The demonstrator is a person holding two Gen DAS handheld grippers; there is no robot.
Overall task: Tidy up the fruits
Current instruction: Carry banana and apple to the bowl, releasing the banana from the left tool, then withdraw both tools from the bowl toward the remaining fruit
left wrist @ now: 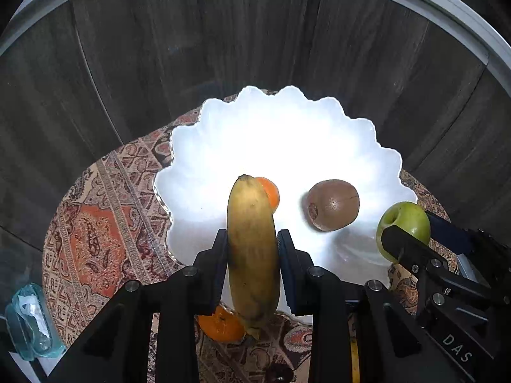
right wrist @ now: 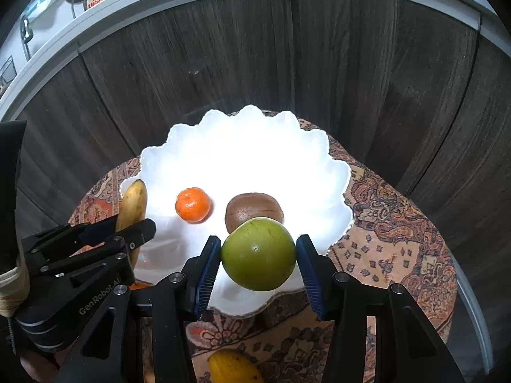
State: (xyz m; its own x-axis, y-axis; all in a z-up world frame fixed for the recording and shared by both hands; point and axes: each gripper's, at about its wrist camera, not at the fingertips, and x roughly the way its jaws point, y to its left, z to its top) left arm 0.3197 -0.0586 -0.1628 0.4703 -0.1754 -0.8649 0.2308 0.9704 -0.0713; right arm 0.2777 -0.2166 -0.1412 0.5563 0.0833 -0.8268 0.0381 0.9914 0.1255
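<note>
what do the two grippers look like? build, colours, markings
Both identical: matte black angular linkage arms with silver pivot pins, and two fingers lined with ribbed dark-blue pads. Left gripper reads "GenRobot.AI" on its body in the right wrist view; right gripper shows "DAS" lettering. No cables visible.

In the left wrist view, most of a mandarin (left wrist: 270, 193) in the white bowl (left wrist: 223, 121) is hidden behind the banana (left wrist: 252, 255). A second orange fruit (left wrist: 220, 327) at 6 o'clock is half covered by the gripper. In the right wrist view, a yellow fruit (right wrist: 234, 368) is cut off by the bottom edge, and the kiwi (right wrist: 252, 209) is partly covered by the green apple (right wrist: 258, 253).
</note>
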